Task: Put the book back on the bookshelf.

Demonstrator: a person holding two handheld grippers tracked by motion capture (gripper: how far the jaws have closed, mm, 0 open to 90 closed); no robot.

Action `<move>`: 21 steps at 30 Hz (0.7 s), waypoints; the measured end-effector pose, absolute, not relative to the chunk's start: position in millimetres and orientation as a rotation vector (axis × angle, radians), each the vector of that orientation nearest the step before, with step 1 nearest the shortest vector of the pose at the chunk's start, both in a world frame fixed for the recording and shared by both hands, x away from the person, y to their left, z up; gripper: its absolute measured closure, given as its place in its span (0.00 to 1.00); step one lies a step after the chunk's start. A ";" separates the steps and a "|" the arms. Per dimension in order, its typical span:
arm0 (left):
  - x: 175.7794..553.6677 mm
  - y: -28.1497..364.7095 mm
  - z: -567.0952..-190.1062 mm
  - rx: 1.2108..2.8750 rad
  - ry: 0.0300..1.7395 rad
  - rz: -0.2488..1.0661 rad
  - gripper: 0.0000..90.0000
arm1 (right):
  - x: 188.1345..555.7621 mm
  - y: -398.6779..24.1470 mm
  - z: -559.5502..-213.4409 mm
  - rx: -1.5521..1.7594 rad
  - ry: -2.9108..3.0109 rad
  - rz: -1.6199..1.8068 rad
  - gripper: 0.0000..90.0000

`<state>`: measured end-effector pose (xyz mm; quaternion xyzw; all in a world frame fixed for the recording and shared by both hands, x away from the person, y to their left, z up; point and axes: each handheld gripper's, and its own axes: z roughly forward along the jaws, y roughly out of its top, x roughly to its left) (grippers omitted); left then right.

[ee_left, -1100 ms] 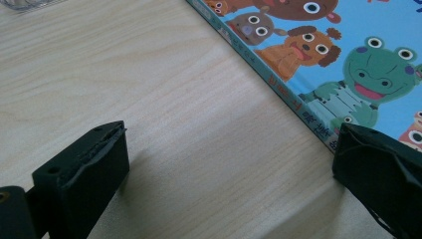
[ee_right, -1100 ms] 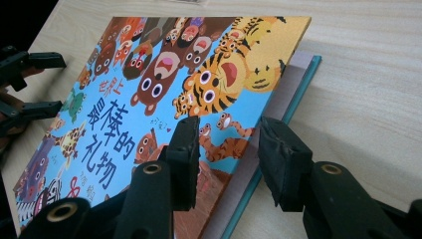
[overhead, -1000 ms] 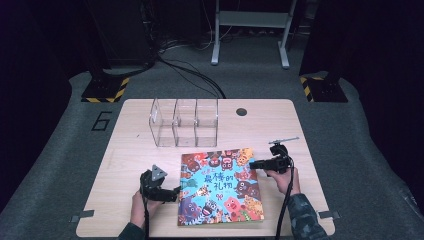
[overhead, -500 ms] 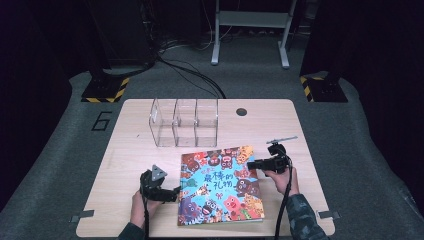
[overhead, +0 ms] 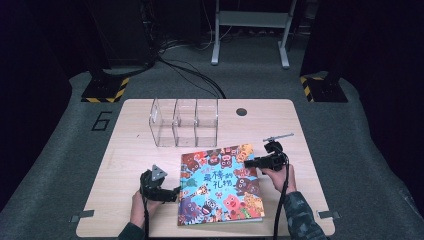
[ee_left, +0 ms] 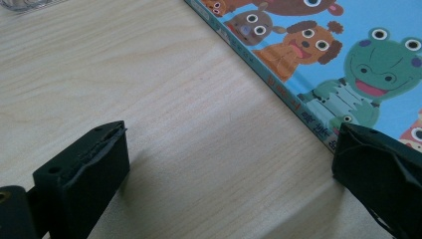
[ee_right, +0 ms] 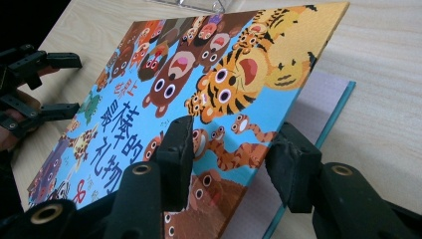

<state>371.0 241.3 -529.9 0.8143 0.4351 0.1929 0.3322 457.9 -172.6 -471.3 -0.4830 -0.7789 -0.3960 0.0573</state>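
Picture book [overhead: 220, 185] lies flat on the desk [overhead: 130, 150], near the front edge, just in front of the clear three-bay organizer [overhead: 185, 121]. Right tool [overhead: 248, 162] sits at the book's right edge; in the right gripper view the front cover [ee_right: 209, 94] is tilted up off the first page [ee_right: 318, 99], one jaw above the cover and the other below it, with the cover edge between them. The right jaws have just been opening a little, from nearly closed, and a small gap now shows around the cover, so the grip looks loosened rather than firm; I cannot tell whether the pads still press on it. Compared with the high view a second ago, both hands and the book sit in much the same places, and the cover's lift is too slight to read from above. Left tool [overhead: 176, 194] rests at the book's left, spine-side edge [ee_left: 278, 84], jaws wide apart and empty, one just over the edge and the other over bare desk. Judgement: opening the cover is under way, and a slackened grip risks letting it drop back shut.
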 end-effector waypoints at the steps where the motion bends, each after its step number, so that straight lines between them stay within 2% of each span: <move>1: 371.0 241.4 -529.9 2.128 1.137 0.503 0.01 | 458.3 -172.4 -471.2 -1.463 -2.363 -1.204 0.60; 7: 371.0 240.9 -530.7 2.118 1.137 0.513 0.01 | 461.8 -164.8 -470.2 -1.444 -2.359 -1.213 0.56; 21: 371.0 241.2 -530.4 2.130 1.122 0.511 0.02 | 466.7 -155.4 -469.0 -1.446 -2.352 -1.236 0.53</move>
